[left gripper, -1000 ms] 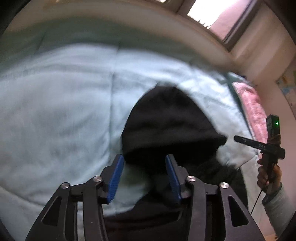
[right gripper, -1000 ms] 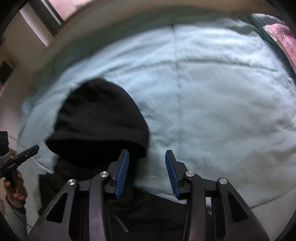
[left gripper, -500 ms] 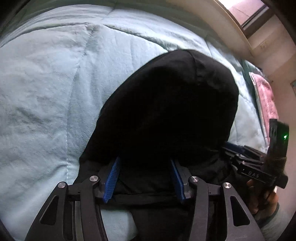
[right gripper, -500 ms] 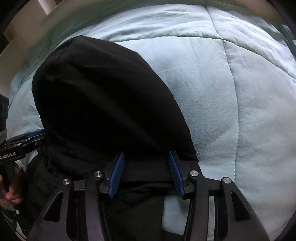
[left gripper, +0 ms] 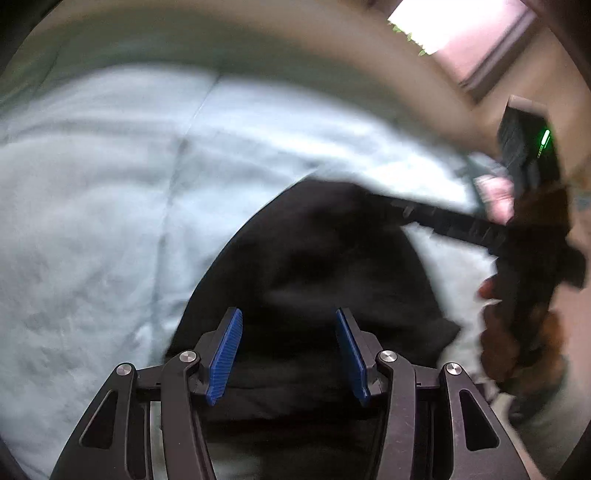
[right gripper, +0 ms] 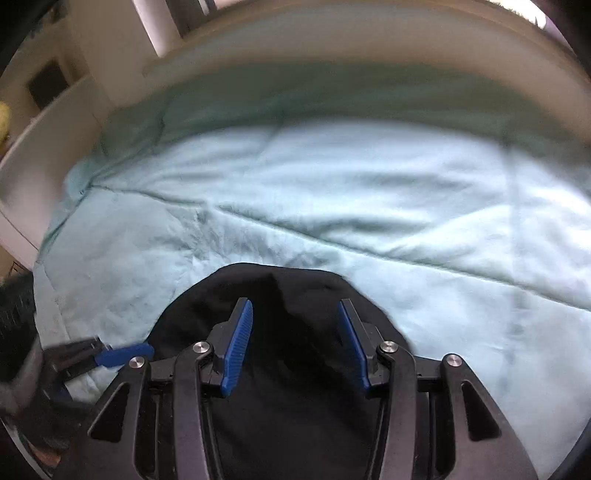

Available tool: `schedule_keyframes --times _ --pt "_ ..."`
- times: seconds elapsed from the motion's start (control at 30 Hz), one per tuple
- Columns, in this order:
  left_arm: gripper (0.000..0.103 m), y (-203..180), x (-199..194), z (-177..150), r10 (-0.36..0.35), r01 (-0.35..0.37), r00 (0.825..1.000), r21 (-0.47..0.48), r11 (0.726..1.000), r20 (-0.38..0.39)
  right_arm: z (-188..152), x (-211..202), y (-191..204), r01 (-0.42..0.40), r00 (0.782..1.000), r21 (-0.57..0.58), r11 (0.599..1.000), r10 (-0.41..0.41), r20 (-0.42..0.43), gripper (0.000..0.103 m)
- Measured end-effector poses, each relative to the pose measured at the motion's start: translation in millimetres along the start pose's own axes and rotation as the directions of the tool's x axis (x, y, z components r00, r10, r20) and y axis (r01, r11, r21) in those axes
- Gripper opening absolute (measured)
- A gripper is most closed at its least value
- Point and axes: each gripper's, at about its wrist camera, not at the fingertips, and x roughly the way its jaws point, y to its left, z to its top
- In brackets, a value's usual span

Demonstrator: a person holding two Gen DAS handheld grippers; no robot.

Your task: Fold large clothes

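Observation:
A black hooded garment point(left gripper: 332, 258) lies on a light blue quilt point(left gripper: 92, 221). My left gripper point(left gripper: 288, 312) hangs over its near part, open, its blue pads apart and clear of the cloth. At the right of the left wrist view, a hand point(left gripper: 517, 332) holds my right gripper point(left gripper: 424, 218), which reaches across the far edge of the garment. In the right wrist view, my right gripper point(right gripper: 294, 302) is open above the rounded end of the black garment point(right gripper: 295, 387). The left gripper's blue pad point(right gripper: 122, 356) shows at the lower left. Both views are blurred.
The quilt point(right gripper: 406, 221) covers the bed all around the garment. A cream bed frame point(left gripper: 295, 33) curves along the far side under a bright window point(left gripper: 454, 22). Something pink point(left gripper: 495, 192) lies at the right end. White furniture point(right gripper: 55, 122) stands beyond the left end.
Half a second ago the black hood filled both views; now it sits smaller and lower in each. The right gripper has swung up across the garment's far edge. Both grippers' jaws stay apart.

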Motion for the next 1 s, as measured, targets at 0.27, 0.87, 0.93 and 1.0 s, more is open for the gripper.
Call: schedule_keyframes --times 0.27,0.87,0.93,1.0 --pt "0.053 20.8 21.8 -8.1 -0.005 0.005 1.0 -0.022 1.0 -0.017 -23.7 56.3 -15.2 0.059 0.993 0.015 0.998 -0.057 -0.107 0.051" --pt "0.053 27.3 23.9 -31.9 -0.024 0.02 0.996 -0.05 0.999 -0.087 -150.5 -10.5 -72.1 0.078 0.981 0.102 0.992 -0.058 -0.186 0.051" --pt "0.054 22.0 18.4 -28.5 -0.002 0.001 0.997 -0.015 1.0 -0.082 -147.0 -10.0 -73.8 0.088 0.98 0.124 0.988 -0.063 -0.188 0.051" --pt "0.054 16.5 6.5 -26.7 0.001 0.001 0.998 0.026 1.0 -0.068 -144.1 -13.4 -71.3 0.093 0.979 0.1 0.991 -0.072 -0.193 0.051"
